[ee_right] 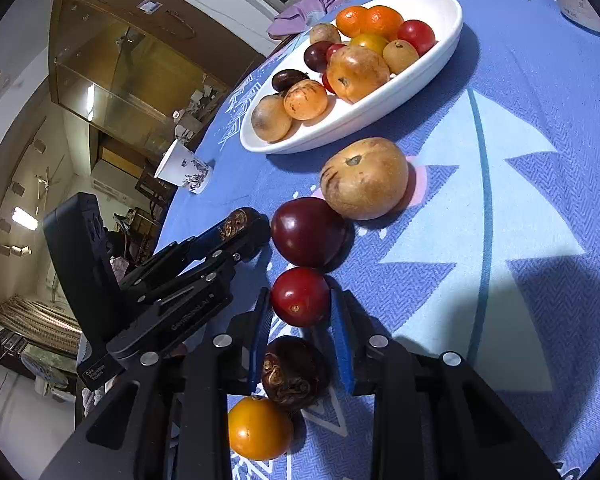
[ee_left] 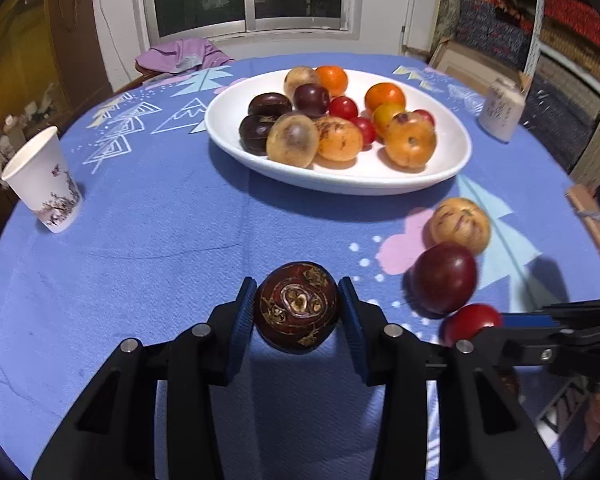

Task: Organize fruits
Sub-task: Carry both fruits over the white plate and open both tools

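Observation:
My left gripper point(ee_left: 297, 307) is shut on a dark brown water chestnut point(ee_left: 296, 307) just above the blue tablecloth; it also shows in the right wrist view point(ee_right: 240, 222). My right gripper point(ee_right: 300, 300) has its blue pads on both sides of a small red tomato point(ee_right: 300, 297), also seen in the left wrist view point(ee_left: 472, 322). A white oval bowl point(ee_left: 340, 182) holds several fruits. On the cloth lie a dark red plum point(ee_left: 444, 278), a tan fruit point(ee_left: 460, 230), another water chestnut point(ee_right: 294, 374) and a yellow tomato point(ee_right: 260, 428).
A paper cup point(ee_left: 46, 184) stands at the left of the round table. A white patterned container point(ee_left: 500, 110) stands at the right behind the bowl. A purple cloth point(ee_left: 180, 56) lies at the far edge under the window.

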A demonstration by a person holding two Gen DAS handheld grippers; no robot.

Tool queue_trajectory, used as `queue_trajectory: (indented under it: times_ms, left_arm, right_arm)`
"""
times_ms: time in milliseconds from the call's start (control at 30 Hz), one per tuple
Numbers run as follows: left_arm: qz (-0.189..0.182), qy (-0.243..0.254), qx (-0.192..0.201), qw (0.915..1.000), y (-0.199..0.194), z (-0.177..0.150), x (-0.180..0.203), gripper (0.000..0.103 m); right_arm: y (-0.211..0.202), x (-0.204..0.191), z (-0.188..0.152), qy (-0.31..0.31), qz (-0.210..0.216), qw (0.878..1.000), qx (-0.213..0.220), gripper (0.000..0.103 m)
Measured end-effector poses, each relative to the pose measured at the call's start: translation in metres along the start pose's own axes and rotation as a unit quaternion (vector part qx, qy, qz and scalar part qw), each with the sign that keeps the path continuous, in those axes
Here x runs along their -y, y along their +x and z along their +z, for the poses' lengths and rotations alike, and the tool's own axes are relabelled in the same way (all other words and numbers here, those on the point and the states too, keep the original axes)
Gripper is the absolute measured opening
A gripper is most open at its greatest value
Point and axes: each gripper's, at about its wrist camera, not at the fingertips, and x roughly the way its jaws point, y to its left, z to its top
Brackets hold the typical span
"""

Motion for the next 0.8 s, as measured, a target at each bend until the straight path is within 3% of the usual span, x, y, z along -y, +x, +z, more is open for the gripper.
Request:
queue_trajectory:
  times_ms: [67,200,267,333,433,600,800]
  left_arm:
    - [-0.030,-0.016,0.009,0.9994,-0.008,0.001,-0.004,0.041]
    - [-0.057,-0.027,0.058,0.9963,-0.046,0.010,-0.005,0.041]
    - [-0.049,-0.023,0.088,0.9947,-0.067,0.022,0.001,0.041]
    - [-0.036,-0.013,0.102,0.9940,-0.080,0.042,0.007,0.041]
    - [-0.004,0.002,0.118,0.9930,-0.085,0.078,0.017,0.041]
    - [0.018,-0.014,0.123,0.9922,-0.053,0.120,0.023,0.041]
    - [0.026,-0.038,0.083,0.9955,0.015,0.133,0.005,0.041]
  right_arm:
    - [-0.008,-0.002,0.002,0.002,0.021,1.000,0.008,0.029]
    - [-0.051,-0.021,0.004,-0.030,0.054,0.995,0.078,0.029]
    - [-0.075,-0.031,0.007,-0.055,0.032,0.990,0.125,0.029]
    - [-0.098,-0.041,0.018,-0.077,-0.015,0.981,0.175,0.029]
    - [-0.117,-0.058,0.043,-0.104,-0.063,0.970,0.209,0.029]
    - [-0.097,-0.066,0.092,-0.124,-0.118,0.962,0.214,0.030]
    - [-0.034,-0.043,0.143,-0.117,-0.156,0.967,0.167,0.030]
